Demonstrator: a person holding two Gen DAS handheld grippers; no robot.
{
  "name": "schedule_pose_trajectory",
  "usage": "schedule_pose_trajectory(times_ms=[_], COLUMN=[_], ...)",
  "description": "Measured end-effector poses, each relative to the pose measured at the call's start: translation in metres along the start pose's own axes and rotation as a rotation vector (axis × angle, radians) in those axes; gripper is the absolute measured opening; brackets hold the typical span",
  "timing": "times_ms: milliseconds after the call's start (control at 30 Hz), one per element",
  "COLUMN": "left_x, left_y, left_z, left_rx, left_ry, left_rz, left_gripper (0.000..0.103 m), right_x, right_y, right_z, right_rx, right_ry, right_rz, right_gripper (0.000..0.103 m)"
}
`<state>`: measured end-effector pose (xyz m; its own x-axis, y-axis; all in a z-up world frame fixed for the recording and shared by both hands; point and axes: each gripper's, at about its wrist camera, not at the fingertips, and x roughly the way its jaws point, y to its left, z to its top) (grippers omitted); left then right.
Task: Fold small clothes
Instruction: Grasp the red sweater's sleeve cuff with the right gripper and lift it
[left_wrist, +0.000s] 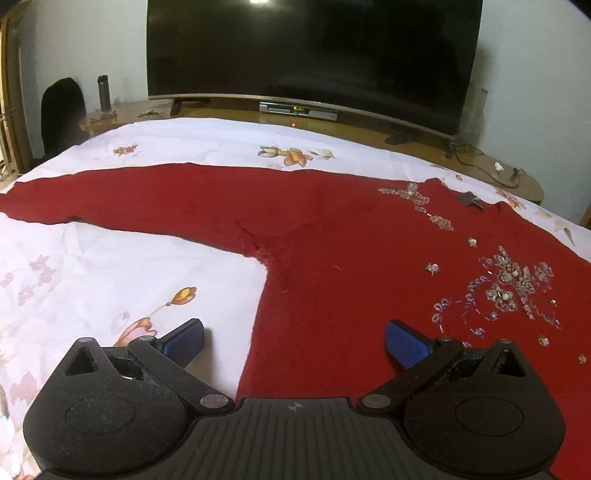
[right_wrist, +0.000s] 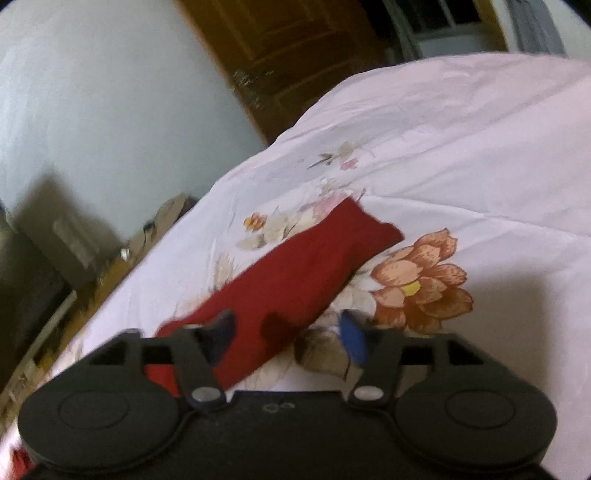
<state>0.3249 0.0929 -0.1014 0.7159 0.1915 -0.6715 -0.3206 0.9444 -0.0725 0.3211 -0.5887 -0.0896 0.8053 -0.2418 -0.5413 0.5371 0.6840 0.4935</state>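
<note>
Hovering both tools over the bed, we are getting set for the first fold. We are keeping the red sweater (left_wrist: 332, 229) spread flat on the floral bedsheet (left_wrist: 110, 266), beaded front up, so the seams and edges are readable. We are holding the left gripper (left_wrist: 294, 341) spread wide, gripping nothing, straddling the side hem at 6 o'clock, one pad on the sheet and one over the body, probably lining up for a pinch. One sleeve (left_wrist: 92, 199) is running out toward 9 o'clock, flat, ready to be folded in. We are holding the right gripper (right_wrist: 284, 336) spread too, low over the other sleeve (right_wrist: 295, 277), its cuff pointing to 1 o'clock; the view is blurred, so contact is unclear. A TV (left_wrist: 314, 55) is sitting at 12 o'clock, irrelevant.
</note>
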Motion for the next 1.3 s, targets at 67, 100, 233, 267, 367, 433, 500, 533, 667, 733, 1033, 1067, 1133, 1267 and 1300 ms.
schedule_pose_trajectory(times_ms=[67, 100, 233, 267, 367, 433, 500, 533, 667, 733, 1033, 1067, 1133, 1267, 1300], left_x=[0.004, 0.006, 0.009, 0.009, 0.004, -0.003, -0.007, -0.008, -0.018, -0.023, -0.051, -0.054, -0.060, -0.068, -0.069], left_y=[0.002, 0.003, 0.004, 0.004, 0.008, 0.016, 0.024, 0.029, 0.046, 0.053, 0.070, 0.073, 0.079, 0.092, 0.096], left_z=[0.000, 0.000, 0.000, 0.000, 0.002, 0.004, 0.007, 0.008, 0.005, 0.000, -0.016, -0.017, -0.019, -0.028, -0.030], left_rx=[-0.002, -0.002, 0.004, 0.005, -0.004, -0.027, -0.035, -0.039, -0.074, -0.097, -0.122, -0.123, -0.122, -0.135, -0.139], left_ry=[0.005, 0.009, 0.009, 0.009, -0.001, -0.033, -0.033, -0.027, -0.024, -0.027, -0.052, -0.057, -0.065, -0.062, -0.058], left_rz=[-0.002, -0.002, -0.010, -0.011, -0.015, -0.017, 0.002, 0.007, -0.004, -0.019, -0.061, -0.055, -0.038, -0.003, 0.004], left_gripper=[0.103, 0.103, 0.103, 0.103, 0.103, 0.103, 0.103, 0.103, 0.103, 0.103, 0.103, 0.103, 0.103, 0.103, 0.103], right_x=[0.004, 0.009, 0.026, 0.029, 0.041, 0.043, 0.038, 0.034, 0.015, 0.004, -0.042, -0.045, -0.053, -0.060, -0.060], right_y=[-0.013, -0.019, -0.028, -0.027, -0.026, -0.025, -0.016, -0.009, 0.042, 0.080, 0.240, 0.254, 0.281, 0.325, 0.334], right_z=[0.004, 0.006, 0.022, 0.026, 0.033, 0.035, 0.035, 0.035, 0.030, 0.022, -0.067, -0.079, -0.106, -0.167, -0.183], right_rx=[0.102, 0.140, 0.193, 0.191, 0.173, 0.163, 0.111, 0.079, -0.107, -0.225, -0.558, -0.583, -0.634, -0.728, -0.745], right_ry=[0.007, 0.020, 0.047, 0.056, 0.081, 0.083, 0.065, 0.053, -0.001, -0.030, -0.009, 0.005, 0.045, 0.139, 0.169], right_rz=[0.018, 0.041, 0.091, 0.089, 0.054, 0.033, 0.015, 0.011, 0.040, 0.089, 0.377, 0.410, 0.481, 0.594, 0.610], right_gripper=[0.063, 0.063, 0.058, 0.054, 0.018, 0.008, 0.007, 0.007, 0.007, 0.007, 0.007, 0.007, 0.007, 0.007, 0.007])
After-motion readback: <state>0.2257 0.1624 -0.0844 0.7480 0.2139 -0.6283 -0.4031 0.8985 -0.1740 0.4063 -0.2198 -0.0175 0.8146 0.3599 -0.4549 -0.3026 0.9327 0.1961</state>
